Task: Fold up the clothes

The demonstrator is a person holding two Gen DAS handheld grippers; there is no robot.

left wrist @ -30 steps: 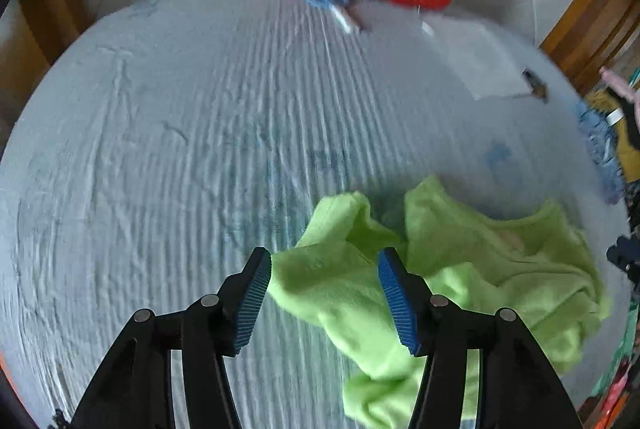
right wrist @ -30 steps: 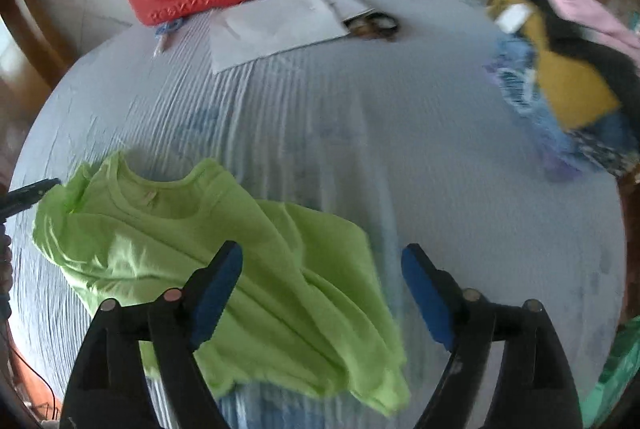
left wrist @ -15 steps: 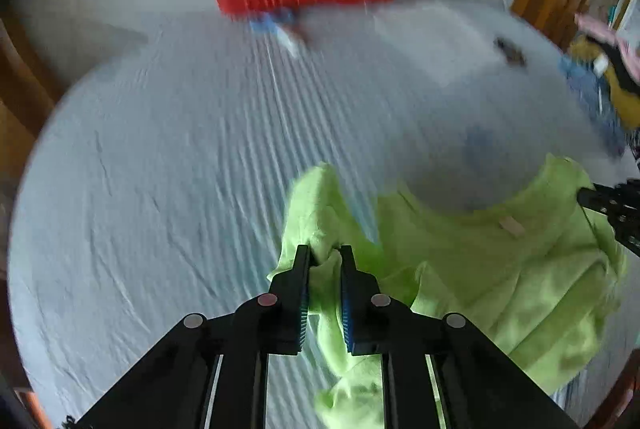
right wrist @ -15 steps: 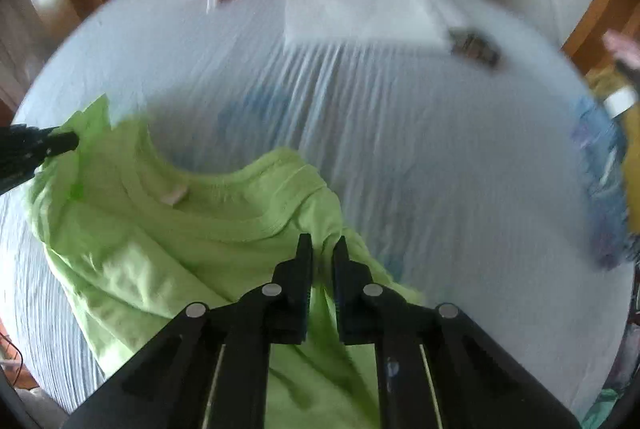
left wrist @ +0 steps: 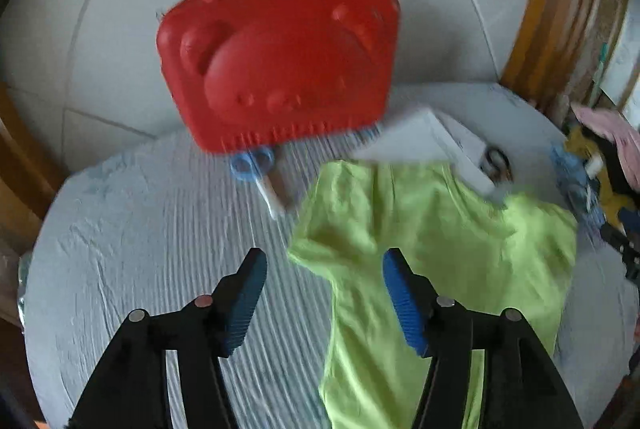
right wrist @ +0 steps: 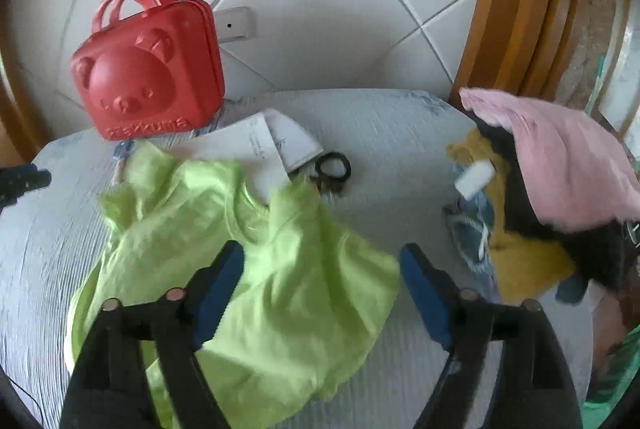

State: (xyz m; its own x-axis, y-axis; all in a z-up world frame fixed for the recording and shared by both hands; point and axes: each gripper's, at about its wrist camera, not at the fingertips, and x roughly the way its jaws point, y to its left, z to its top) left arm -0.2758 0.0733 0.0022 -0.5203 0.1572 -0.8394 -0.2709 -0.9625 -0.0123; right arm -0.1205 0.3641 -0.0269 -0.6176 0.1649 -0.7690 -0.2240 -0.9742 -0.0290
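A lime green T-shirt point(left wrist: 432, 241) lies loosely spread on the pale blue ribbed table cover, its far edge over a white paper. It also shows in the right wrist view point(right wrist: 256, 261), neckline facing away. My left gripper point(left wrist: 324, 293) is open and empty over the shirt's left sleeve. My right gripper point(right wrist: 320, 289) is open and empty over the shirt's right shoulder. The left gripper's tip point(right wrist: 24, 181) shows at the left edge of the right wrist view.
A red bear-face plastic case point(left wrist: 280, 65) stands at the back by the tiled wall, with blue-handled scissors point(left wrist: 256, 169) in front. White papers point(right wrist: 260, 145) and black scissors point(right wrist: 332, 169) lie behind the shirt. A pile of clothes point(right wrist: 552, 197) sits at the right edge.
Both grippers were shut on the shirt half a second ago and have since opened and let go. The shirt has been carried toward the back of the table and now lies spread.
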